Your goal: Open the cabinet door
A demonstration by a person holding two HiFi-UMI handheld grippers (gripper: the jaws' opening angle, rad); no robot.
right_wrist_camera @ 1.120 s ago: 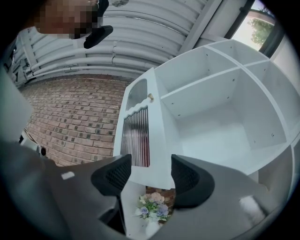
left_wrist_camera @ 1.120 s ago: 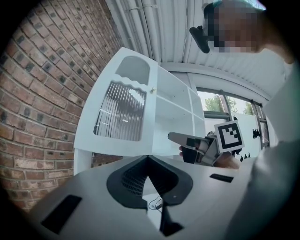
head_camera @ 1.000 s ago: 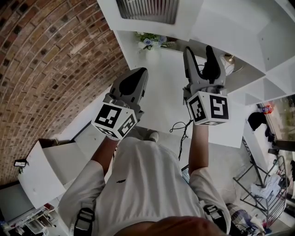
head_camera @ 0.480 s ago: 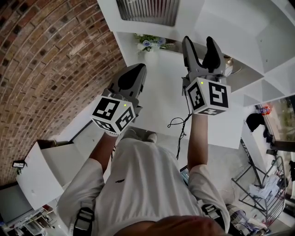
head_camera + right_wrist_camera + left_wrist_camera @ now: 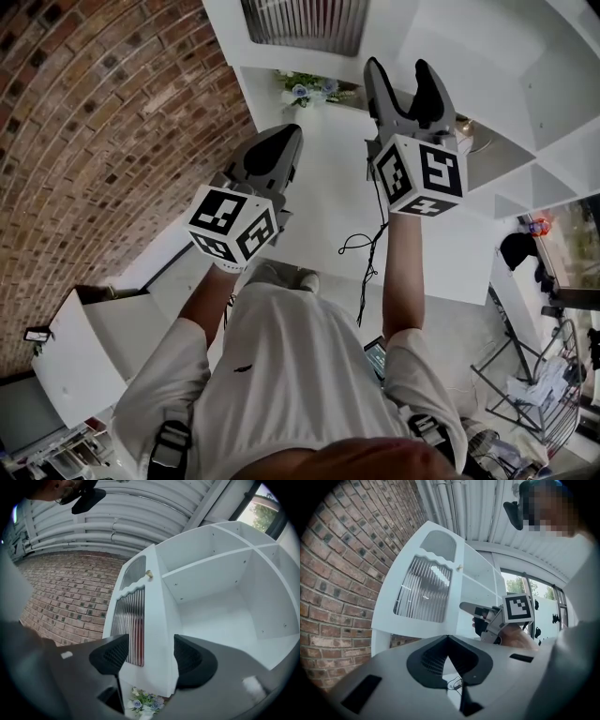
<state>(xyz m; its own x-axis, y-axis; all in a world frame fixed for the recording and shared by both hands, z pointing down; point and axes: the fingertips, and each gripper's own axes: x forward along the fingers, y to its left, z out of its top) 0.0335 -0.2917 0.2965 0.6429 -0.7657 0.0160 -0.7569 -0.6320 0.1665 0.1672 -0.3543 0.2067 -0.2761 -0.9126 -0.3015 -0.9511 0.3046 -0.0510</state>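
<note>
Black-padded, spread wide and just opened further: the two jaws of the right gripper [image 5: 150, 656], pinching nothing. Seen through their gap, touched by neither pad, one white cabinet door [image 5: 159, 620], swung open and edge-on, with one ribbed glass pane [image 5: 133, 625] and one small brass knob [image 5: 149, 574] near its top. Just right of the door, one white cabinet [image 5: 220, 588], its compartments open to view. Below the door, one bunch of pale flowers [image 5: 143, 702]. On the left gripper [image 5: 449, 641], two jaws pressed together tip to tip, nothing between them, pointing level under that same door. Behind it all, one brick wall [image 5: 337, 573]. Under the right gripper, one black cable [image 5: 375, 246] hanging loose.
</note>
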